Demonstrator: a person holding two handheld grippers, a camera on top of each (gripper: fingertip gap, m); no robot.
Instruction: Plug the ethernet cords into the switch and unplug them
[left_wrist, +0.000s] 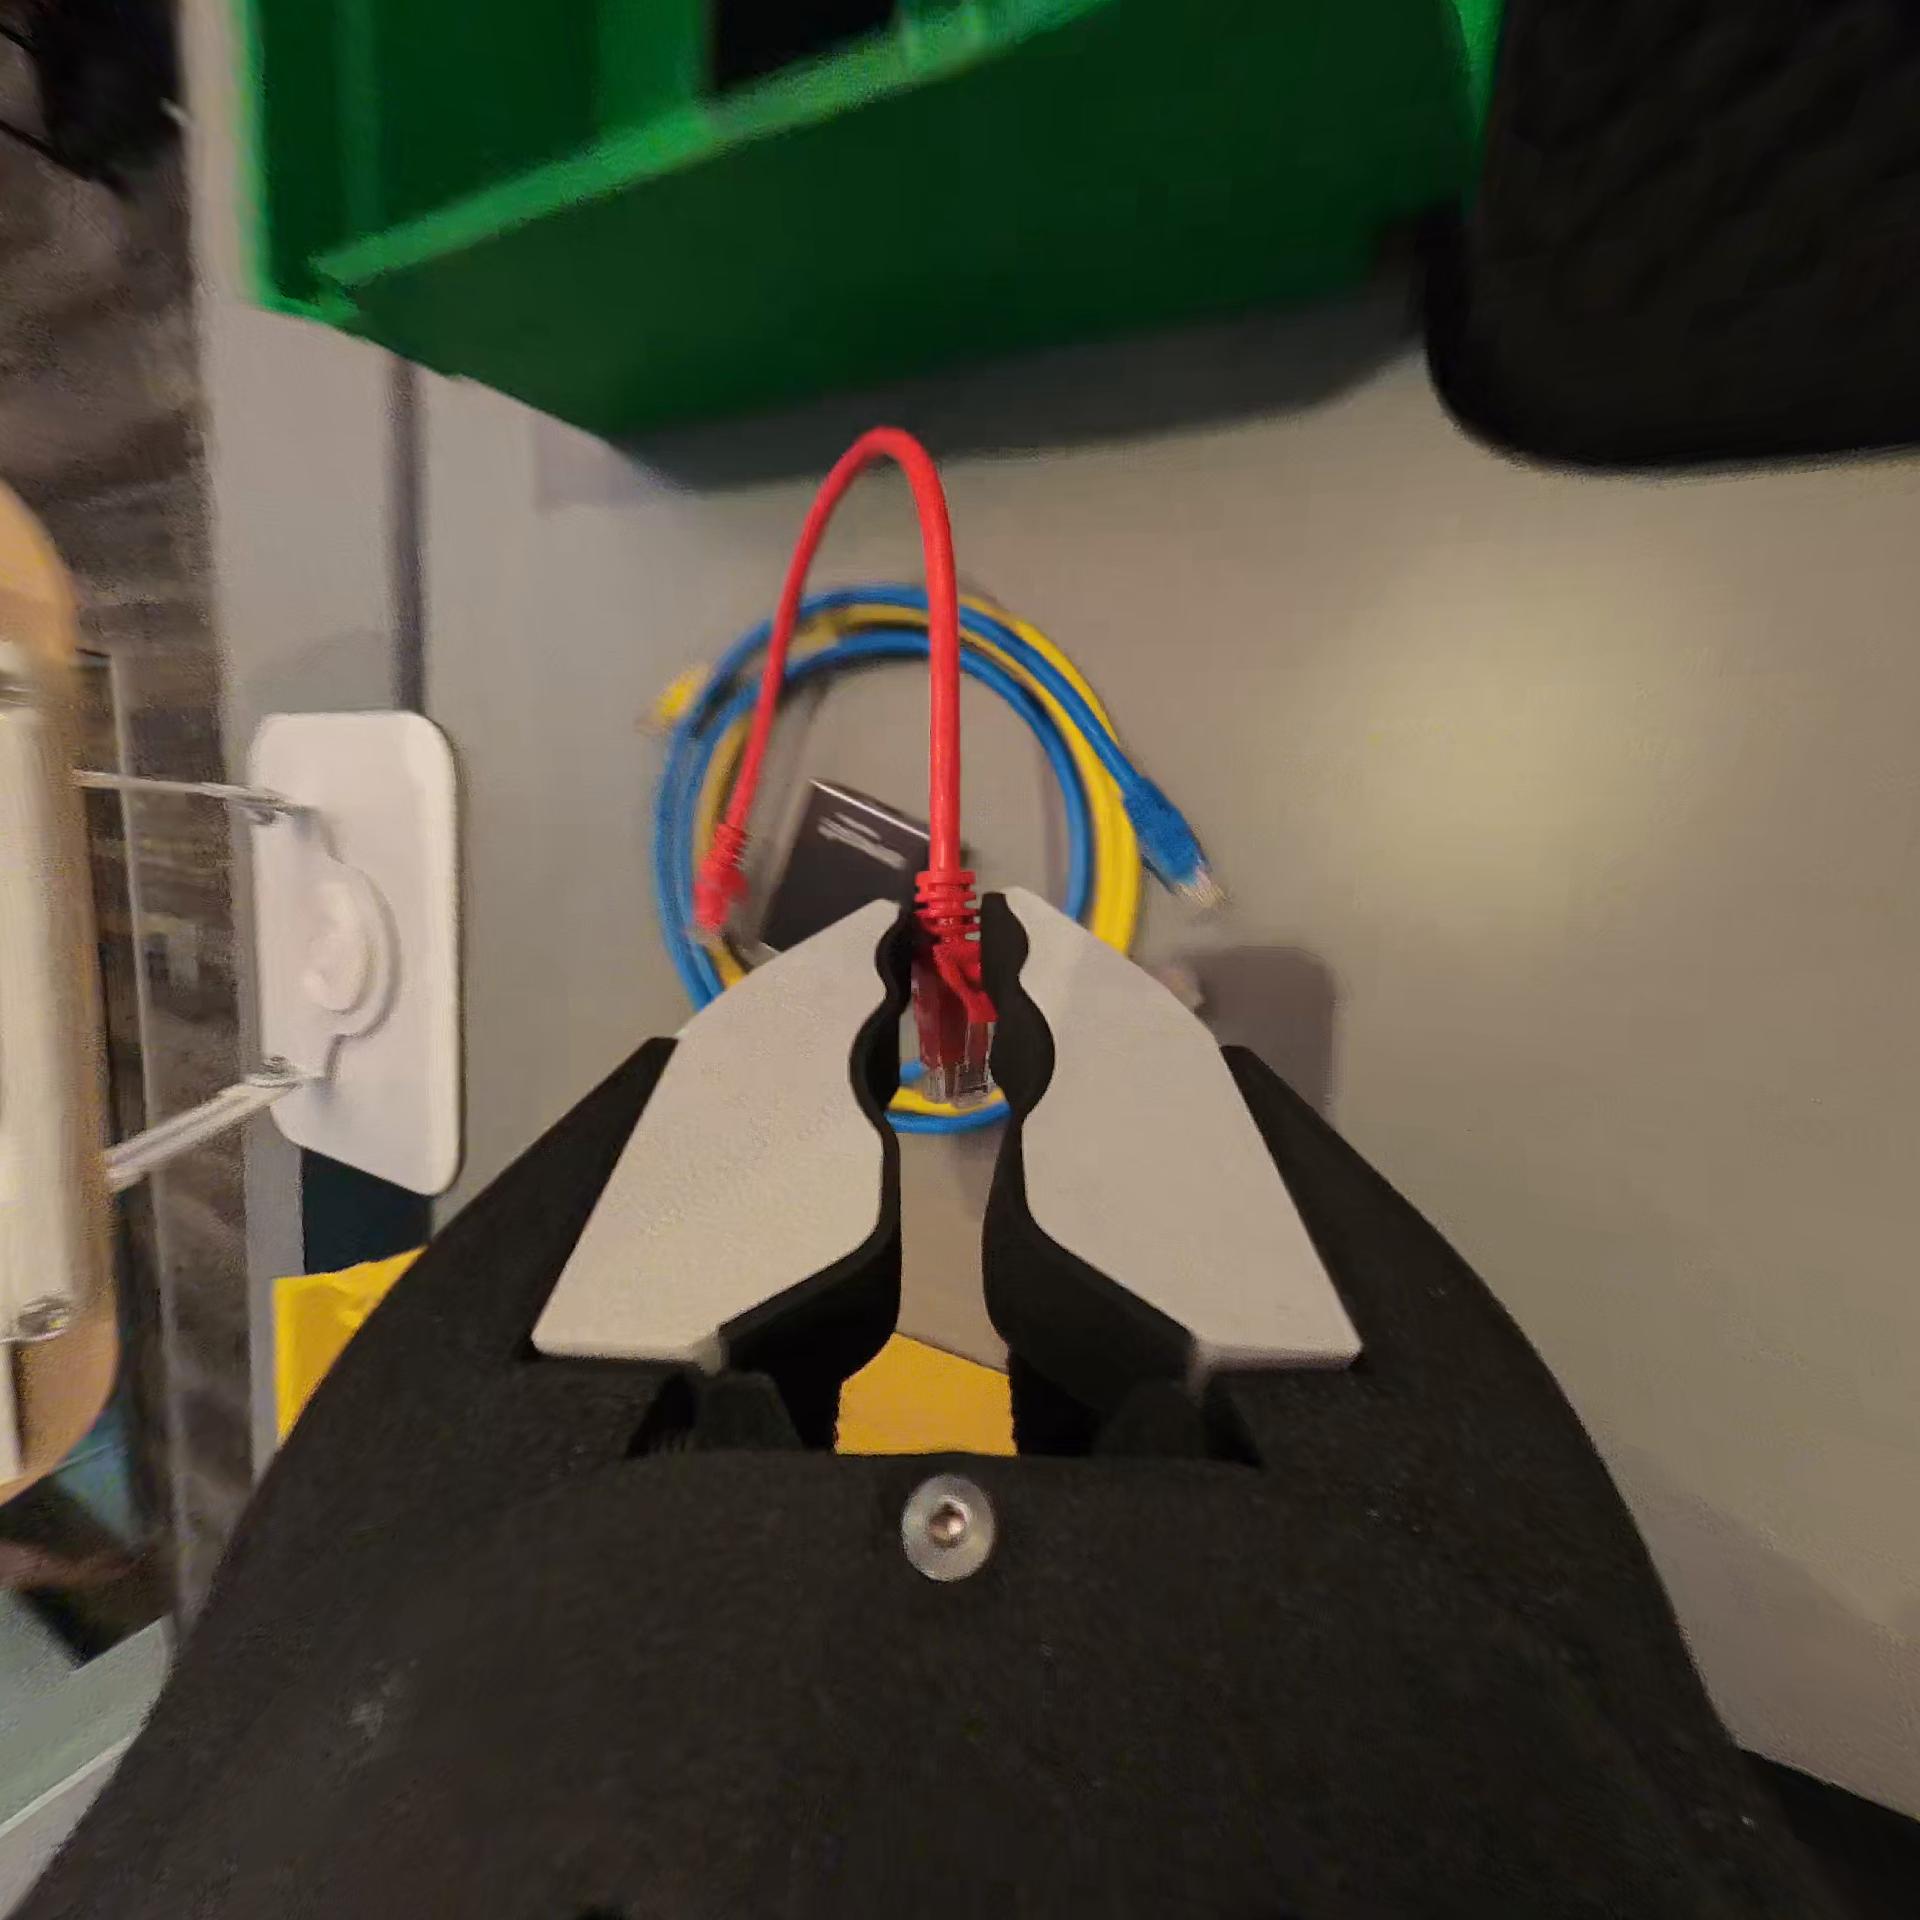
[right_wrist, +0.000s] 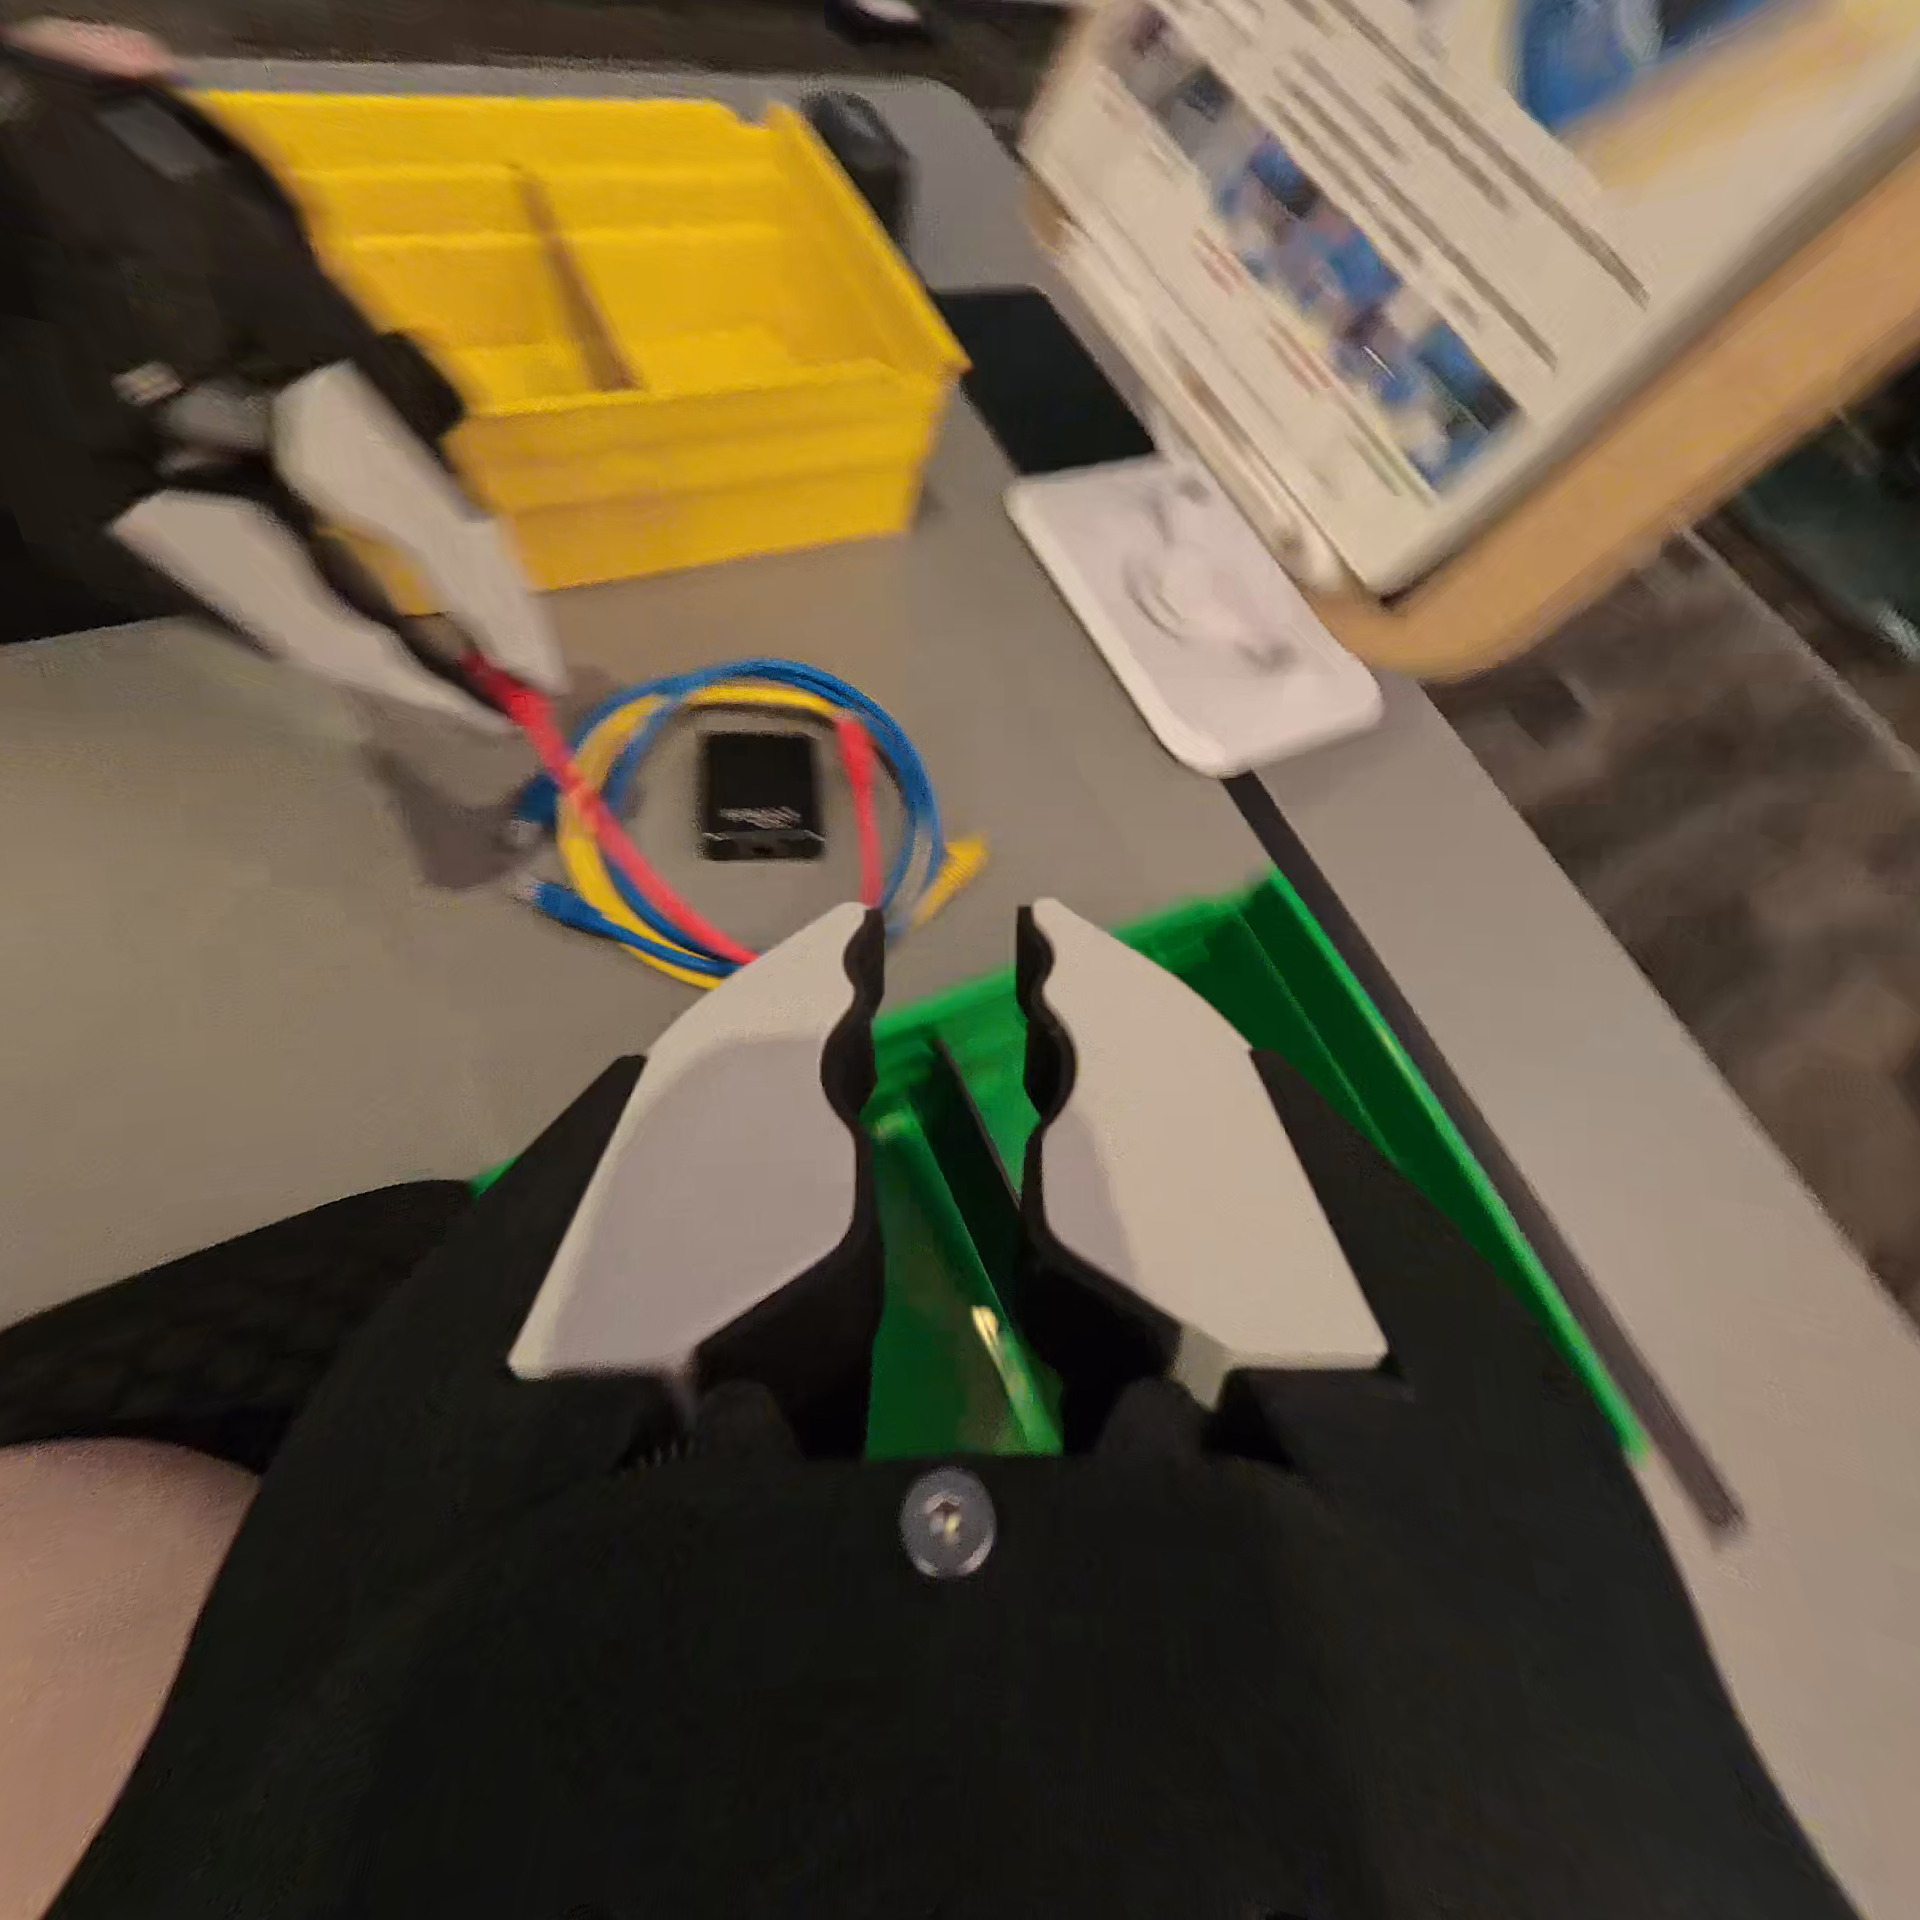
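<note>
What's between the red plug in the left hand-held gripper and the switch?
Nothing solid that shows. The left hand-held gripper grips one plug of the short red ethernet cord above the small black box-shaped switch. Coiled blue cord and yellow cord ring the switch; whether they cover its ports cannot be told.

A grey bench (right_wrist: 1039, 644) carries a yellow divided bin (right_wrist: 665, 343) at about eleven o'clock in the right wrist view, and a green bin (right_wrist: 1278, 997) at about five o'clock, its inner divider showing. A flat white base (right_wrist: 1195, 613) sits at the bench's edge at two o'clock, under a tilted printed sign (right_wrist: 1351, 260) with a tan backing, and a dark flat patch (right_wrist: 1039, 374) lies just beyond it.
</note>
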